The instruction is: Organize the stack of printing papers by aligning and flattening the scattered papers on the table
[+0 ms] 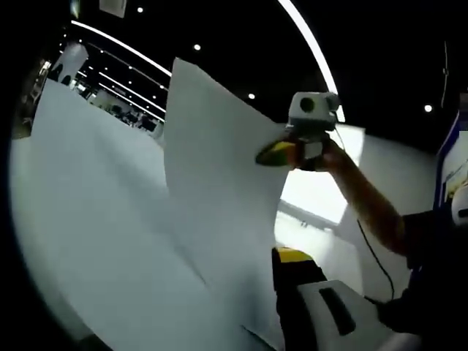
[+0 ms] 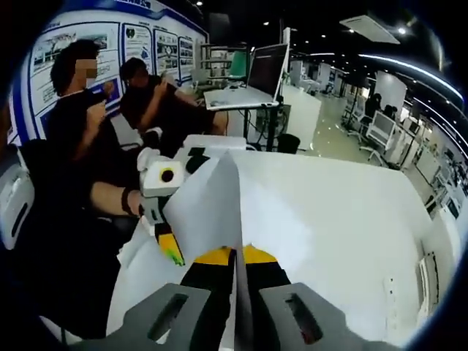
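Note:
White printing papers (image 1: pixel 212 183) are held up on edge between both grippers. In the left gripper view the sheets hide my left jaw, and the yellow-tipped right jaw presses against them, so my left gripper (image 1: pixel 281 256) is shut on their near edge. My right gripper (image 1: pixel 274 153), held by a hand, pinches the sheets' far edge. In the right gripper view, my right gripper (image 2: pixel 235 256) is shut on the papers (image 2: pixel 212 197), whose edge runs straight up between the jaws. My left gripper (image 2: pixel 172 252) grips their left side.
The white table (image 2: pixel 344 219) spreads out below and to the right. Two seated people (image 2: pixel 110 102) are close behind at the left. A laptop on a stand (image 2: pixel 252 80) is beyond the table's far edge. A cable (image 1: pixel 373 256) trails from the right gripper.

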Demonstrator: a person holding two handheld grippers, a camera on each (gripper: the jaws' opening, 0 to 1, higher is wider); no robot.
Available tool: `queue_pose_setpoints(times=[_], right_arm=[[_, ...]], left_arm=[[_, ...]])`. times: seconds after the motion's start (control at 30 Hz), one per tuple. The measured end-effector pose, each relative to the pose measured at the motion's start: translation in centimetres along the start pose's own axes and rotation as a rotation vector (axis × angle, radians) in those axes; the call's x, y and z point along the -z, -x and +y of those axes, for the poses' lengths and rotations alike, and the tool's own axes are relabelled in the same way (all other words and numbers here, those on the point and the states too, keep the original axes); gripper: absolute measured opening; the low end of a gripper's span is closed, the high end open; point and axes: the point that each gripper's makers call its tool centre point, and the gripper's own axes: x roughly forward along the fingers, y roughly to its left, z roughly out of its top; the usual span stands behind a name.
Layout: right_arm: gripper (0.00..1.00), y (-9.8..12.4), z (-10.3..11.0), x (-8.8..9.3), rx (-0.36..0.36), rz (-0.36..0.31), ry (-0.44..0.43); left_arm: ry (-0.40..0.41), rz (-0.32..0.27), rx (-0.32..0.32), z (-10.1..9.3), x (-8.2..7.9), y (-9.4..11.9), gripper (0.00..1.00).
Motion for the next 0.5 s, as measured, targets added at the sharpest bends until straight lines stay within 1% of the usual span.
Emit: queue_pose_setpoints(times=[0.1, 0.2, 0.3, 0.43, 0.5], right_arm=[[0.00, -0.8, 0.1, -0.8, -0.018, -0.031, -0.008], [0.00, -1.8, 0.2, -1.3, -0.038, -0.045, -0.024], [0.00, -2.5, 0.3, -1.5, -0.048, -0.050, -0.031], [0.00, -3.3, 0.5, -1.6, -0.060, -0.058, -0.046], [0.00, -3.6, 0.6, -1.8, -0.073, -0.076, -0.074]], left_arm=[[-0.001, 0.001, 0.001, 0.0, 0.0, 0.0, 0.28], [-0.007, 0.008, 0.000, 0.0, 0.2, 0.0, 0.28], [-0.006, 0.004, 0.008, -0.2, 0.1, -0.1, 0.30], [-0.004, 0.000, 0.011, -0.3, 0.0, 0.0, 0.31], [-0.006, 0.002, 0.010, -0.3, 0.1, -0.1, 0.30]])
